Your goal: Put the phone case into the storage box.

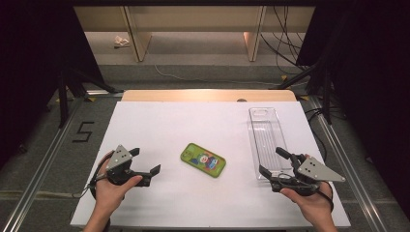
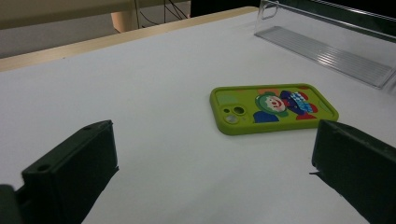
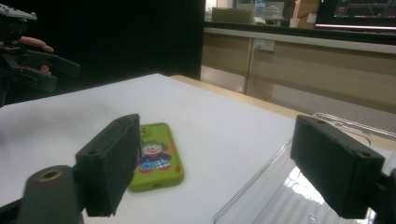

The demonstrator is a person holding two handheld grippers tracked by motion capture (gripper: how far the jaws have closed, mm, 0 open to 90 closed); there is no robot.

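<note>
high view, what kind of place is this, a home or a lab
Most likely a lab or recording workspace, not a home: a white-topped table stands between dark curtains, loose cables trail across the floor behind it, and a taped number five marks the floor.

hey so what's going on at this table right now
A person holds a gripper in each hand over a white table. Both the left gripper and the right gripper are open and hold nothing. Between them a green phone case lies flat, untouched. A clear plastic tray lies by the right gripper, also not gripped.
</note>
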